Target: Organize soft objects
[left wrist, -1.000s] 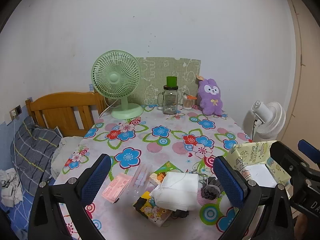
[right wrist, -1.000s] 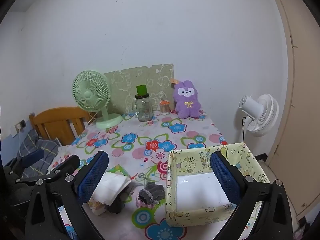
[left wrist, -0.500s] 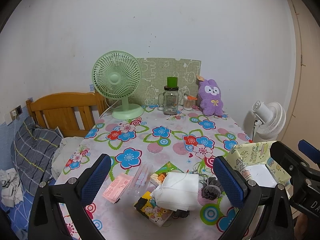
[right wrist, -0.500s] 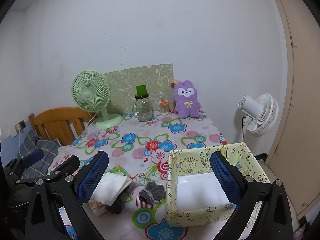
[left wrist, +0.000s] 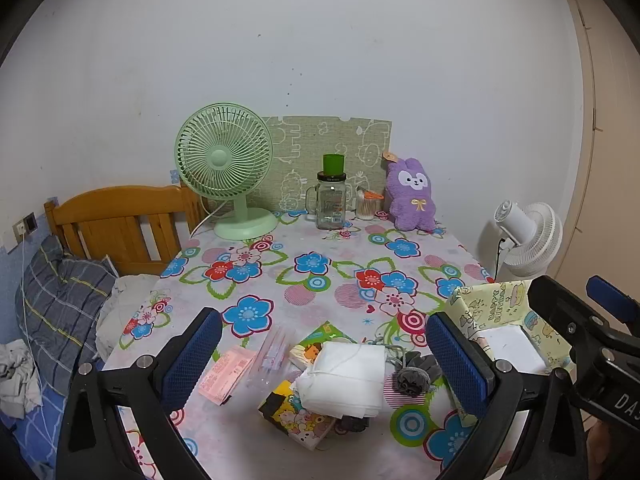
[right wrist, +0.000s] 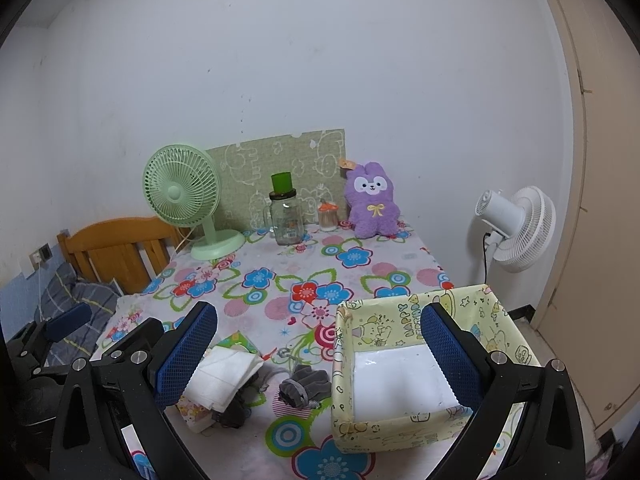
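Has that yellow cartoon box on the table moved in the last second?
No. The yellow box sits at the same spot on the floral tablecloth, beside the grey pouch.

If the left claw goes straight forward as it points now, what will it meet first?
Probably the white folded cloth on the pile between the open left claw fingers; depth is uncertain, and it could pass above it.
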The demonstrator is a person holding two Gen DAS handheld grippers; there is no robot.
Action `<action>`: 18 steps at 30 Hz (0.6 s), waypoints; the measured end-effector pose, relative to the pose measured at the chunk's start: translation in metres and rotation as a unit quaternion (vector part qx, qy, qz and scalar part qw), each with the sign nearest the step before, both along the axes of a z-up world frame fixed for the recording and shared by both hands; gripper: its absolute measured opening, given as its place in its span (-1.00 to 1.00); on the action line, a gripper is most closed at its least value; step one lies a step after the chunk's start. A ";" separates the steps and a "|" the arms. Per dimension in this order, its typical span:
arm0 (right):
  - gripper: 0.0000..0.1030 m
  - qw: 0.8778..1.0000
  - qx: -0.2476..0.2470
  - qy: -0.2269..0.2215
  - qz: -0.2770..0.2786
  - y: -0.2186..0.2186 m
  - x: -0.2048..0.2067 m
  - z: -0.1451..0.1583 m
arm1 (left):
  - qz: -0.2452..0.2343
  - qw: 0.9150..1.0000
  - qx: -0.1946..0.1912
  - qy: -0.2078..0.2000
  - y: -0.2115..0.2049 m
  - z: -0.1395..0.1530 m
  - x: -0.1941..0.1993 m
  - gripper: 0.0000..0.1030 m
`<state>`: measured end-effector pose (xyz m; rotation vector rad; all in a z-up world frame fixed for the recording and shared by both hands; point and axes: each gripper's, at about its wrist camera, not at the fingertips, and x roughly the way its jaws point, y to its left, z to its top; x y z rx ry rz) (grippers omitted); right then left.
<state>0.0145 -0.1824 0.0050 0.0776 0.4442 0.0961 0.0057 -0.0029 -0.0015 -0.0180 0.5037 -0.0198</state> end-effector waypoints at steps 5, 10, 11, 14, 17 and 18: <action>0.99 1.000 0.001 0.001 -0.002 0.000 -0.001 0.000 | 0.000 1.000 -0.001 0.000 0.001 0.000 0.000 0.99; 0.99 1.000 0.001 0.001 -0.001 0.001 -0.002 -0.001 | 0.002 1.000 0.001 -0.002 0.000 -0.001 -0.001 0.99; 0.99 1.000 0.000 0.001 -0.001 0.001 -0.002 -0.001 | 0.001 1.000 0.002 -0.001 0.000 -0.001 -0.001 0.99; 0.99 1.000 0.001 0.001 -0.001 0.001 -0.003 -0.001 | 0.002 1.000 0.001 -0.002 -0.001 -0.001 -0.002 0.99; 0.99 1.000 0.001 0.002 0.000 0.001 -0.002 -0.001 | 0.001 1.000 0.001 -0.002 0.000 -0.001 -0.002 0.99; 0.99 1.000 0.002 0.002 0.000 0.001 -0.002 -0.001 | 0.002 1.000 0.001 -0.002 0.000 -0.001 -0.002 0.99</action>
